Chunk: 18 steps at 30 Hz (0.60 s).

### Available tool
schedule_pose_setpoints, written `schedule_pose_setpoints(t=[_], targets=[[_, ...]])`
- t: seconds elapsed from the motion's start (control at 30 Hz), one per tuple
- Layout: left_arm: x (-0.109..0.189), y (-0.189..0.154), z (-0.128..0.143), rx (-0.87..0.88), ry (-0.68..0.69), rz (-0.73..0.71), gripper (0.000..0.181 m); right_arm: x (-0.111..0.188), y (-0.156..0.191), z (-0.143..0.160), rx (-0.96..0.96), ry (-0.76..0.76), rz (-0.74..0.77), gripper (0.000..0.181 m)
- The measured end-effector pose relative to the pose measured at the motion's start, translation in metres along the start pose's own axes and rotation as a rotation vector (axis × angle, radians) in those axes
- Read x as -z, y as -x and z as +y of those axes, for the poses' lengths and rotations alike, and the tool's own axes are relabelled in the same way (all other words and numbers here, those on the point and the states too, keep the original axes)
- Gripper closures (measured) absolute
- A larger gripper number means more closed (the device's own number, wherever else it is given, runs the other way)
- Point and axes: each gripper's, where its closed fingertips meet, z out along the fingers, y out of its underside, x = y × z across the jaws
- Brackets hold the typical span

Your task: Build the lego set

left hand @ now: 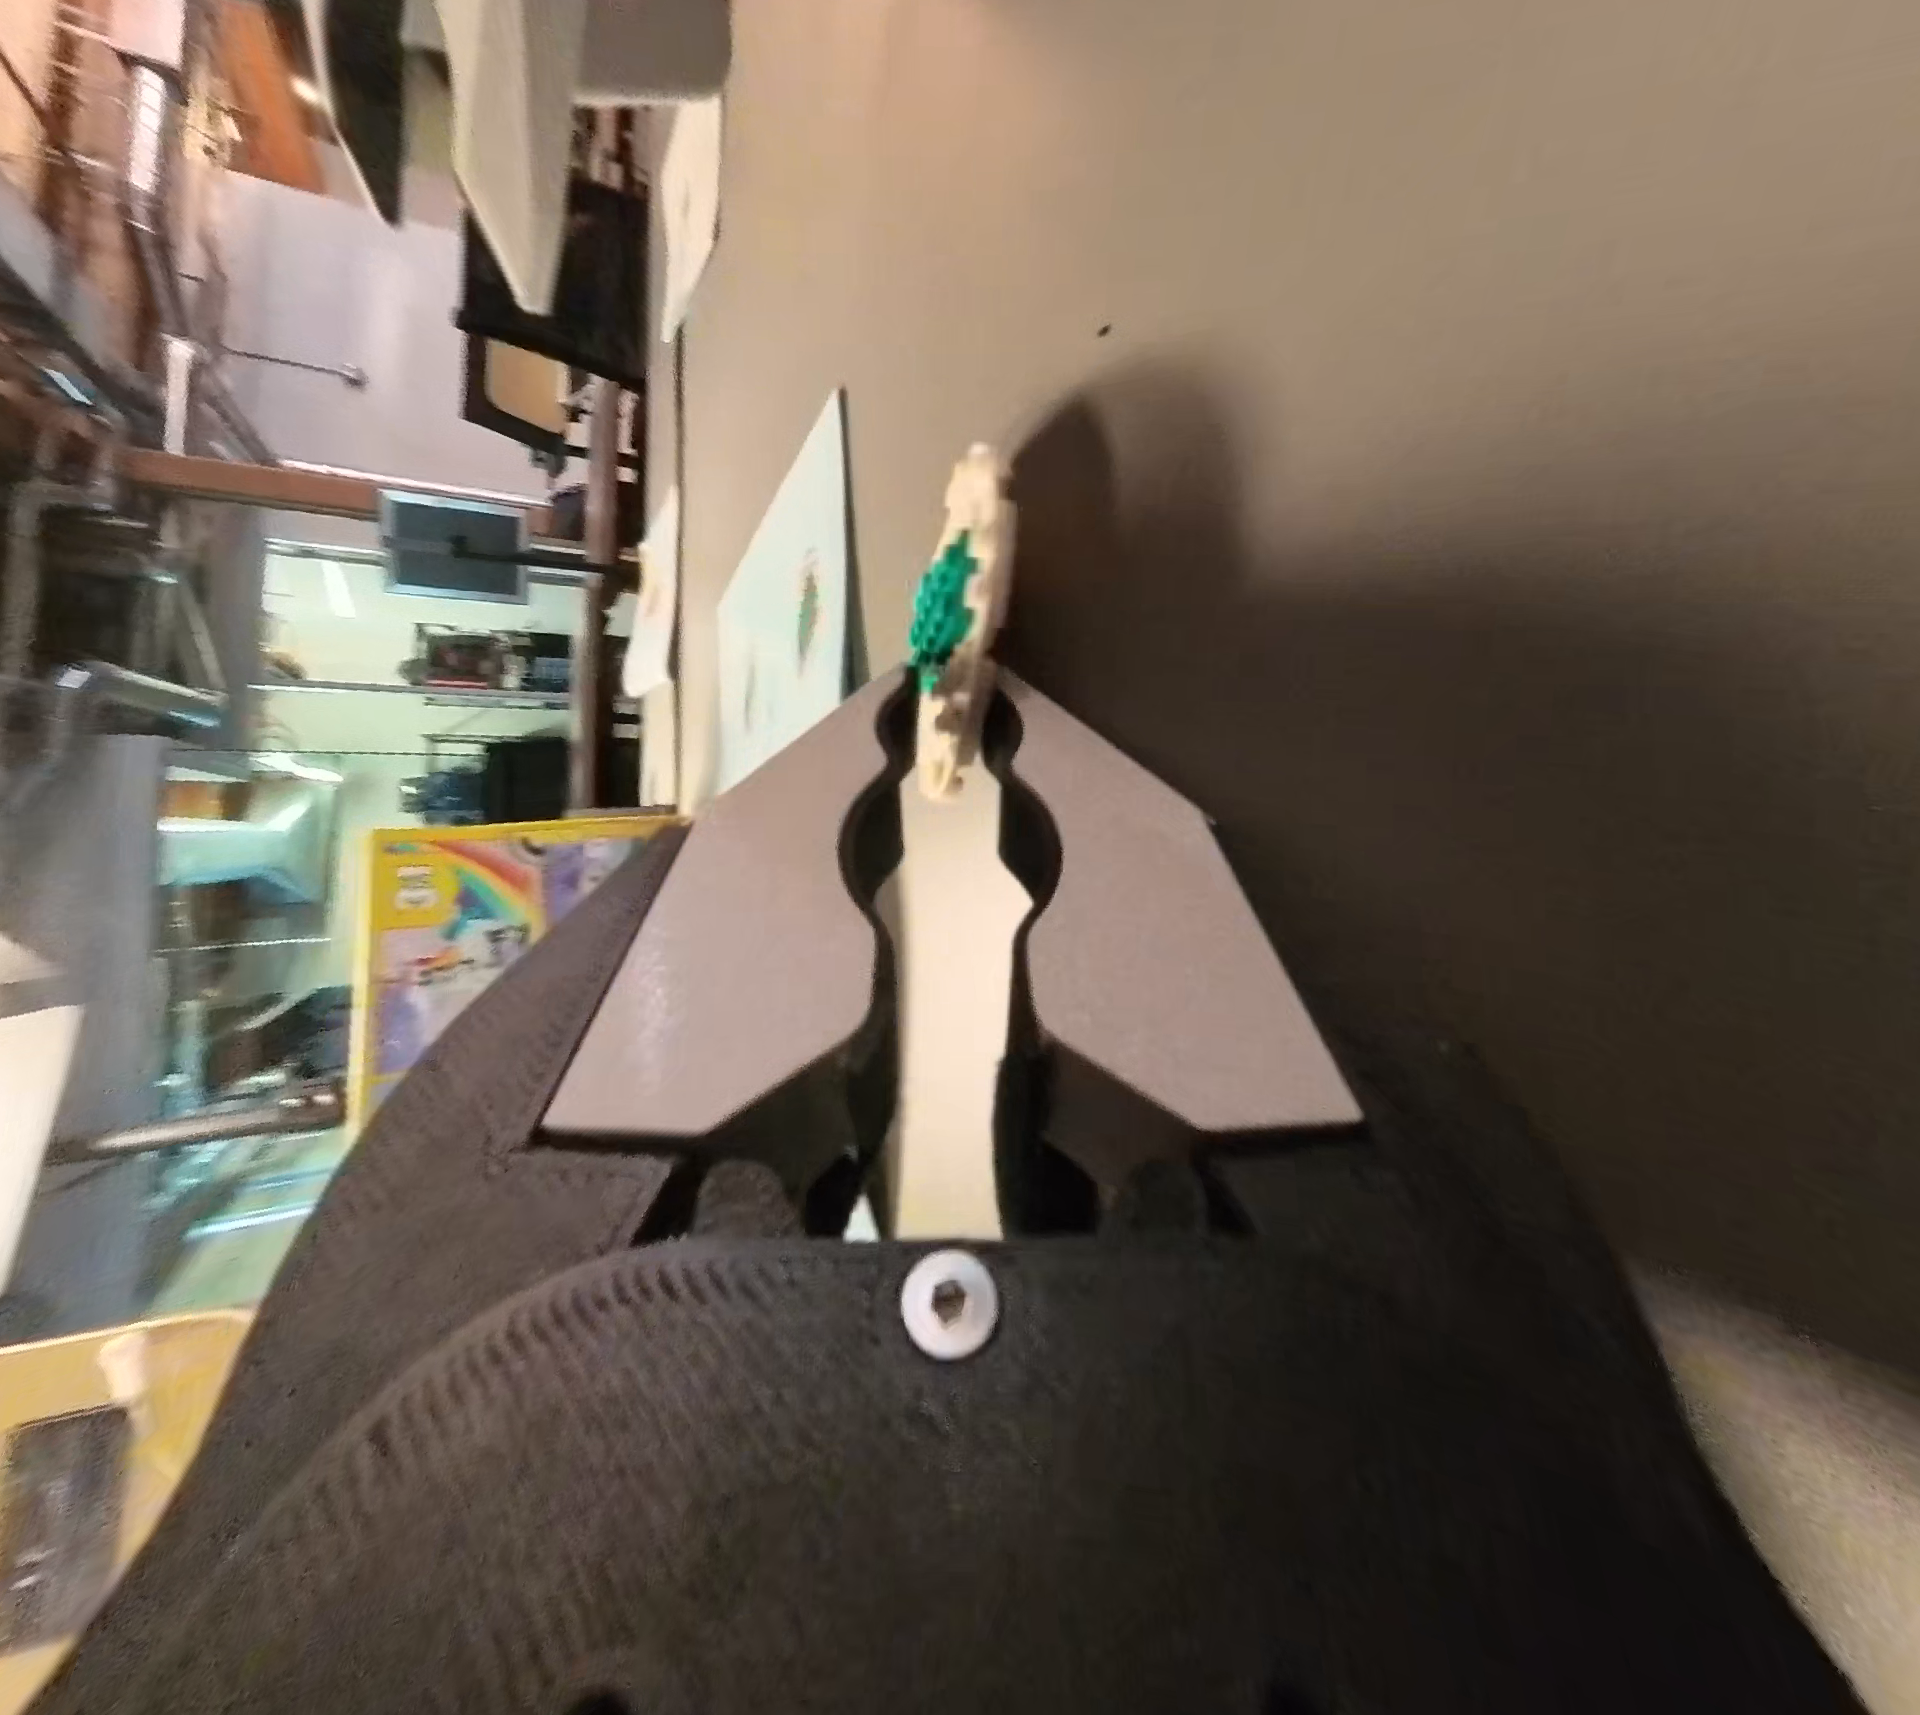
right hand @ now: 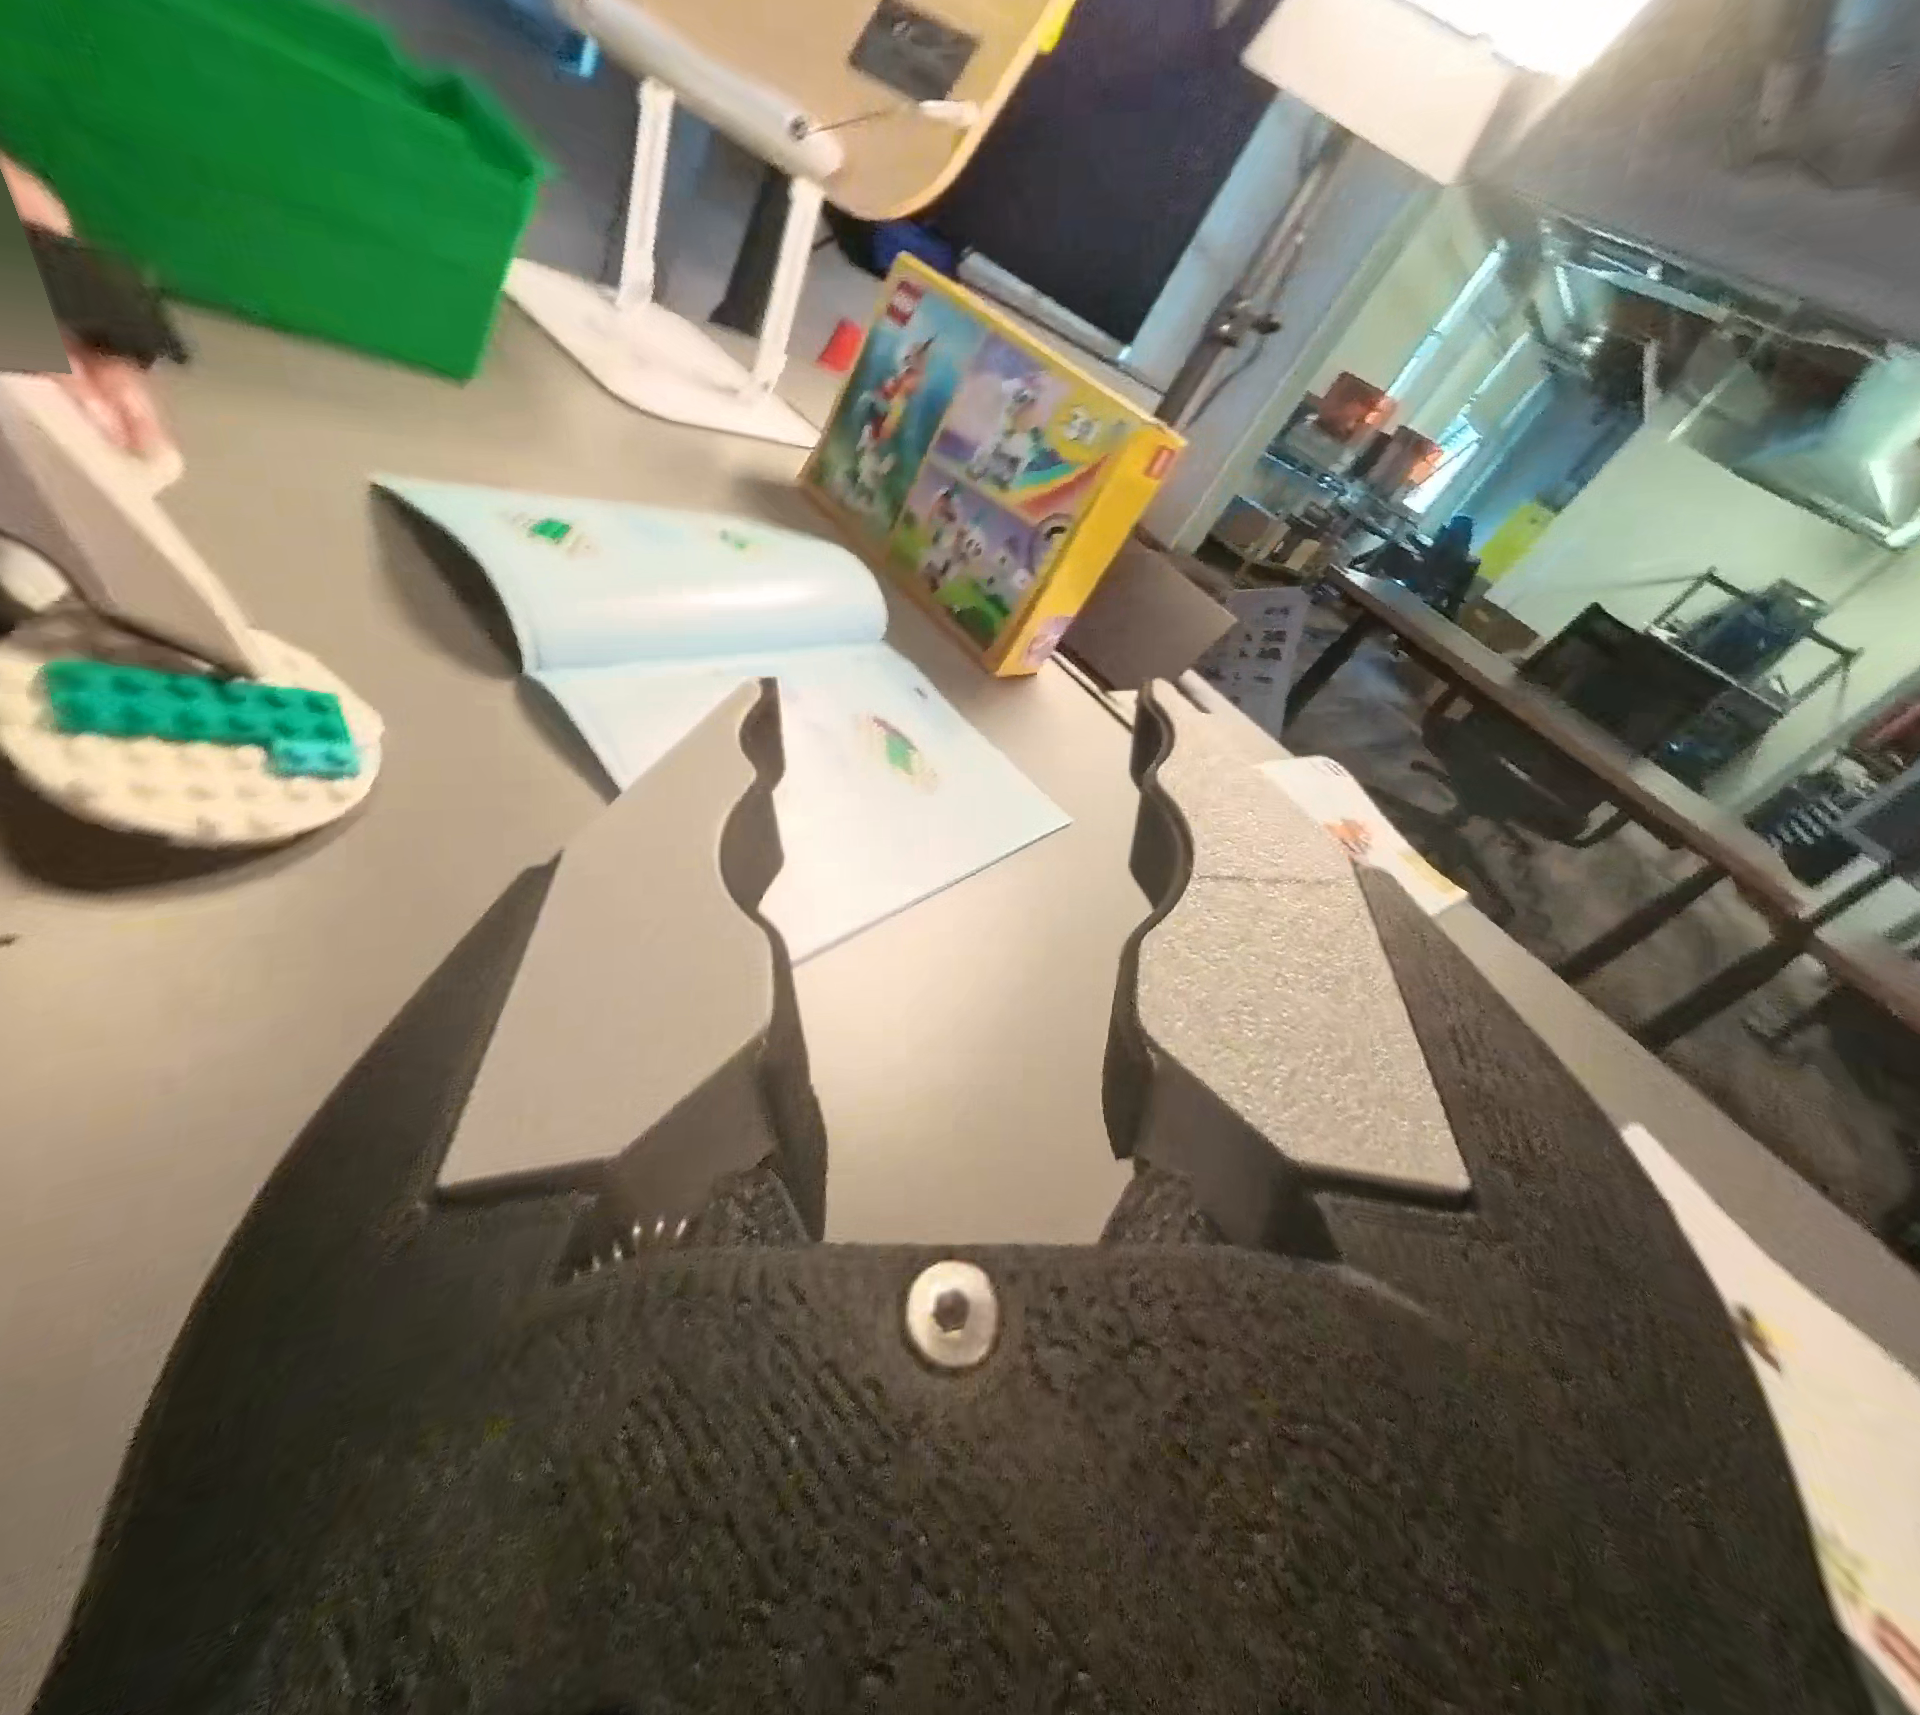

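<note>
My left gripper [left hand: 951, 709] is shut on the edge of a round cream lego plate [left hand: 977, 543] that carries green bricks [left hand: 940, 605]; the view is rolled sideways and the plate is seen edge-on, close to the grey table. The same round plate [right hand: 197, 782] with its green bricks [right hand: 197, 715] shows at the left of the right wrist view, with the left gripper's fingers [right hand: 125, 564] clamped on its far rim. My right gripper [right hand: 956, 730] is open and empty, held above the table over the open instruction booklet [right hand: 727, 626].
The yellow lego box [right hand: 987, 470] stands behind the booklet and also shows in the left wrist view [left hand: 468, 938]. A green bin [right hand: 229, 138] sits at the back left. A white stand [right hand: 675, 356] rises behind. Paper sheets [right hand: 1361, 824] lie near the table's right edge.
</note>
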Motion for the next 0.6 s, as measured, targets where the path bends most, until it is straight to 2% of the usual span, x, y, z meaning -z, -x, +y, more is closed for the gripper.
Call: schedule_pose_setpoints(t=[0.17, 0.37, 0.6], targets=[[0.006, 0.003, 0.003, 0.127, 0.022, 0.076, 0.155, 0.003, -0.018, 0.004, -0.081, -0.019, 0.055, 0.117], [0.021, 0.001, 0.005, 0.255, 0.043, 0.213, 0.140, 0.003, -0.022, 0.012, -0.084, -0.001, 0.070, 0.119], [0.040, -0.013, 0.000, 0.588, 0.103, 0.466, 0.115, 0.004, -0.025, 0.014, -0.080, 0.005, 0.080, 0.120]])
